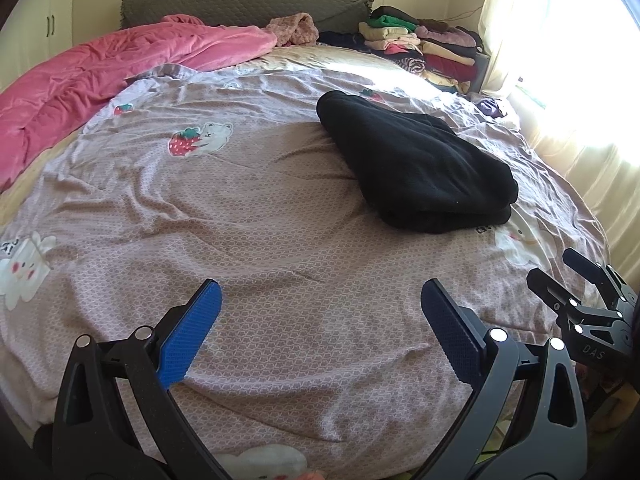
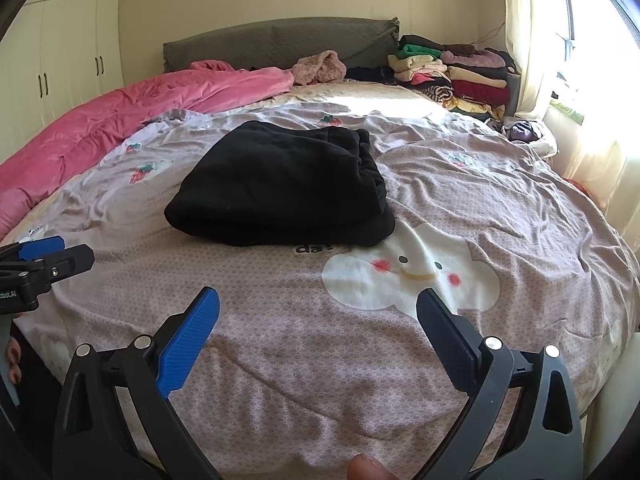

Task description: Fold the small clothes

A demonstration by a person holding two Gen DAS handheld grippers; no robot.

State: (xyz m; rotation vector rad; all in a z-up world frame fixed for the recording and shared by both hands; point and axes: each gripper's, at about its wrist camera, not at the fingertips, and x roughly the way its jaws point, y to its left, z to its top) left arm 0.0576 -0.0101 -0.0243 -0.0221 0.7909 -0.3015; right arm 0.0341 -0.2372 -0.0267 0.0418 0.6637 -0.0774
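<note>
We hold both claws over the near edge of the bed, and each is spread wide with nothing between its blue pads. Our left claw (image 1: 320, 304) hangs above bare bedsheet (image 1: 260, 240), a mauve cover printed with strawberries, bears and smiling clouds. Our right claw (image 2: 318, 312) hovers just in front of a white cloud print (image 2: 408, 276) with pink cheeks. In the left wrist view the right claw shows at the far right edge, likewise open; in the right wrist view the left claw's tip pokes in from the left edge.

The folded black garment (image 1: 416, 164) lies flat on the sheet, well apart from both claws. It sits right of centre as our left camera sees it, and a little left of centre, beyond the cloud print, for our right camera (image 2: 284, 188). It is stacked in at least two layers, its near edge thick and rounded. Neither claw touches it.

A rumpled pink quilt (image 1: 100, 76) runs along the left side of the bed up to the grey headboard (image 1: 248, 4). A small pink fluffy item (image 1: 292, 28) rests against the headboard. At the far right corner a pile of folded clothes (image 1: 424, 48) in green, cream, purple and dark red stands beside the bright curtained window (image 1: 568, 60). White cupboards (image 2: 68, 48) fill the left wall.
</note>
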